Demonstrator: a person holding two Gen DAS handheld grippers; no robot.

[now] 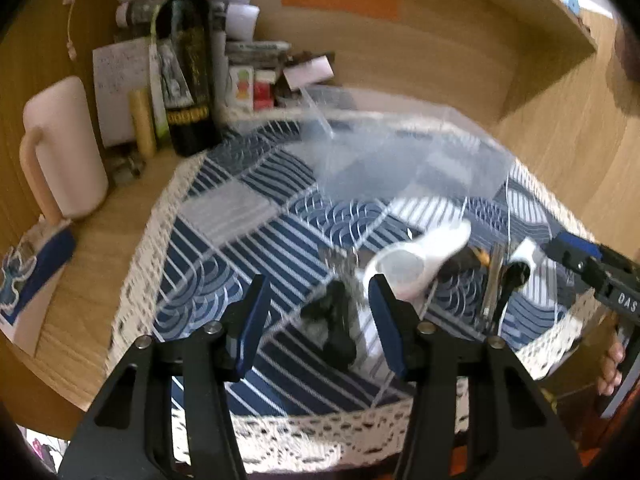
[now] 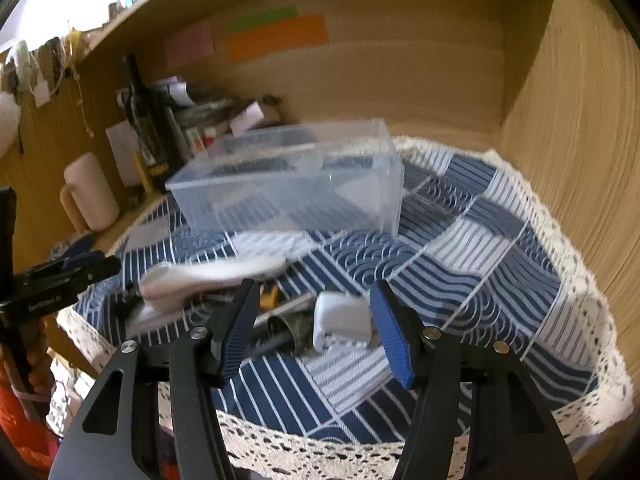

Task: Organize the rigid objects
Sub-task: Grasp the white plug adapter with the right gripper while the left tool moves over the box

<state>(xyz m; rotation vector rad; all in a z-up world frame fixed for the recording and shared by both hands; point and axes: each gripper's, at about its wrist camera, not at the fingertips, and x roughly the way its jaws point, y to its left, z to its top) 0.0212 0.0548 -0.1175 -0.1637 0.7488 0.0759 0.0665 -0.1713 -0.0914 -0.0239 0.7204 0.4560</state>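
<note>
My left gripper (image 1: 320,316) is open over a blue patterned cloth (image 1: 224,256), with a small black object (image 1: 332,328) lying between its fingers and touching neither pad. A white ceramic spoon (image 1: 416,260) lies just beyond the right fingertip. My right gripper (image 2: 314,330) is open around a small white plastic piece (image 2: 340,320), which sits close to the right pad. The spoon (image 2: 208,276) lies to its left among dark small items (image 2: 280,332). A clear plastic box (image 2: 292,184) stands empty at the back of the cloth.
A dark wine bottle (image 1: 190,64), a pale pink jug (image 1: 60,148) and stacked papers and boxes (image 1: 256,80) crowd the back left. Metal tweezers (image 1: 492,288) and a black spoon (image 1: 514,276) lie right of the white spoon. Wooden walls (image 2: 560,160) close in the right side and back.
</note>
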